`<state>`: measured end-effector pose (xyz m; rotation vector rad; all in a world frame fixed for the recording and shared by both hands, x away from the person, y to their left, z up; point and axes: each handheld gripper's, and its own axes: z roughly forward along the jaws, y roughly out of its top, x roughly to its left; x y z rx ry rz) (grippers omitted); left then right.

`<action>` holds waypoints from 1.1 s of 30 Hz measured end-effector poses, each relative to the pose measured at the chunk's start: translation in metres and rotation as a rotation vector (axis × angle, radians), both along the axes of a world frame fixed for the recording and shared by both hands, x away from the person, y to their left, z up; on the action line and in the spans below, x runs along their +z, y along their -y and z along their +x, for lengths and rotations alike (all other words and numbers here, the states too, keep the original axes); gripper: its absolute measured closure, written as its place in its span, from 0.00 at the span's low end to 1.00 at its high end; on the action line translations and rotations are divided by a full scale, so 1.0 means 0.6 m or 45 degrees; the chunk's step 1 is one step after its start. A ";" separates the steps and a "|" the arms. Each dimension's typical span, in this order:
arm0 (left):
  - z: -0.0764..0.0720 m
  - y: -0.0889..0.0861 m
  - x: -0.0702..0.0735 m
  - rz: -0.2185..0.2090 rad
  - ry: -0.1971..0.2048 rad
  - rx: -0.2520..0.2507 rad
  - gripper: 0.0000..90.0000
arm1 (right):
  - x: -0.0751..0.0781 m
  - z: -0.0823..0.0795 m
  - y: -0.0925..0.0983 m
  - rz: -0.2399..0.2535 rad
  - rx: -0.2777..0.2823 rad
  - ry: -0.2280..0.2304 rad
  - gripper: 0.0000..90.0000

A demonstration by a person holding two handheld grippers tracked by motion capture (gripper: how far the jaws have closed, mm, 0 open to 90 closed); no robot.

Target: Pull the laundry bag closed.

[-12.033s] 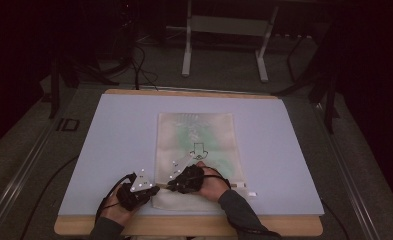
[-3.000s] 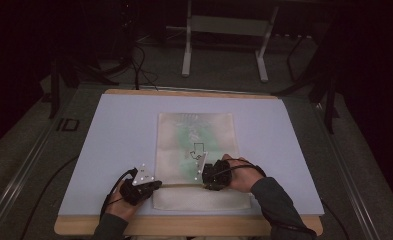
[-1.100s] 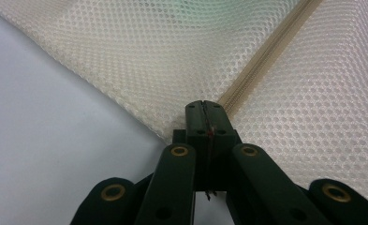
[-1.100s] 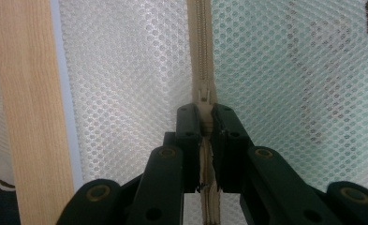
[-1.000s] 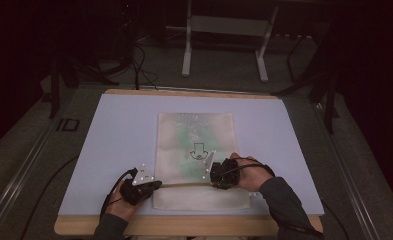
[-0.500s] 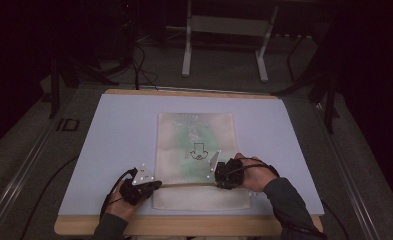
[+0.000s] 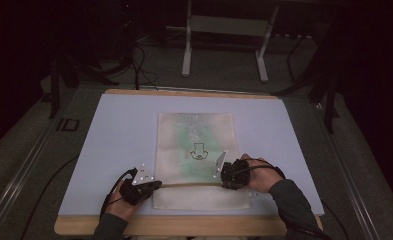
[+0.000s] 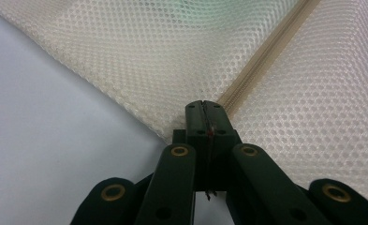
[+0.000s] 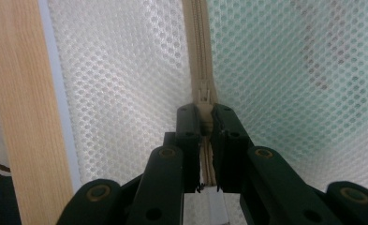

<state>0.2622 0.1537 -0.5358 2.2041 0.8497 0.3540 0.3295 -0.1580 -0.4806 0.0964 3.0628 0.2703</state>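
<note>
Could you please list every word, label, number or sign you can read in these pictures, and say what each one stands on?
"ID": dark letters on the grey floor left of the table, in the high view.
A dark, downward-pointing arrow-like sign seen through the mesh bag; any lettering with it is too blurred to read.
Faint green and dark print higher in the bag: unreadable.
No text appears in the two gripper views.

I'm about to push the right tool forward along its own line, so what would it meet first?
The right tool is shut on the tan zipper pull tab. Straight ahead sits the tan zipper slider, then the tan zipper track running across the white mesh laundry bag. It would likely just drive the slider along.
</note>
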 end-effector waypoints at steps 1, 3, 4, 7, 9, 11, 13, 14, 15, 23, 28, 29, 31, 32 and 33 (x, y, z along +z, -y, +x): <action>0.000 0.000 0.000 -0.004 -0.001 0.000 1.00 | -0.001 0.000 0.001 0.006 0.003 -0.003 0.92; 0.000 0.000 0.000 -0.001 0.000 0.001 1.00 | -0.001 0.000 0.001 0.005 0.003 -0.001 0.91; 0.000 0.000 0.000 0.000 0.000 0.000 1.00 | 0.000 0.000 0.001 0.006 0.004 -0.001 0.92; 0.000 0.000 0.000 -0.005 -0.001 0.000 1.00 | 0.001 0.001 0.004 -0.013 0.000 0.008 0.91; 0.000 0.000 0.000 -0.006 -0.001 -0.001 1.00 | -0.001 0.002 0.007 -0.021 -0.006 0.008 0.92; 0.001 -0.001 0.000 -0.009 -0.005 -0.002 1.00 | -0.001 0.002 0.015 0.010 -0.015 -0.004 0.91; 0.001 0.000 0.000 -0.007 -0.003 -0.001 1.00 | -0.001 0.001 0.015 -0.004 -0.016 0.002 0.91; 0.001 0.000 0.000 -0.007 -0.003 -0.001 1.00 | -0.001 0.001 0.015 -0.004 -0.016 0.002 0.91; 0.001 -0.001 0.000 -0.008 -0.004 -0.001 1.00 | -0.002 0.001 0.015 -0.011 -0.016 0.000 0.92; 0.001 -0.001 0.000 -0.009 -0.005 -0.001 1.00 | 0.001 0.002 0.020 -0.046 -0.006 0.011 0.92; 0.001 -0.001 0.000 -0.008 -0.004 -0.001 1.00 | 0.003 0.001 0.028 -0.024 -0.018 0.006 0.91; 0.001 -0.001 0.000 -0.010 -0.004 0.000 1.00 | 0.003 0.000 0.028 -0.024 -0.019 0.005 0.91; 0.001 -0.001 0.000 -0.010 -0.006 -0.001 1.00 | 0.003 0.000 0.027 -0.030 -0.011 0.009 0.91; 0.001 -0.001 0.000 -0.010 -0.006 -0.001 1.00 | 0.003 0.000 0.027 -0.031 -0.011 0.010 0.91; 0.001 -0.001 0.000 -0.010 -0.006 -0.001 1.00 | 0.003 0.000 0.027 -0.031 -0.011 0.010 0.91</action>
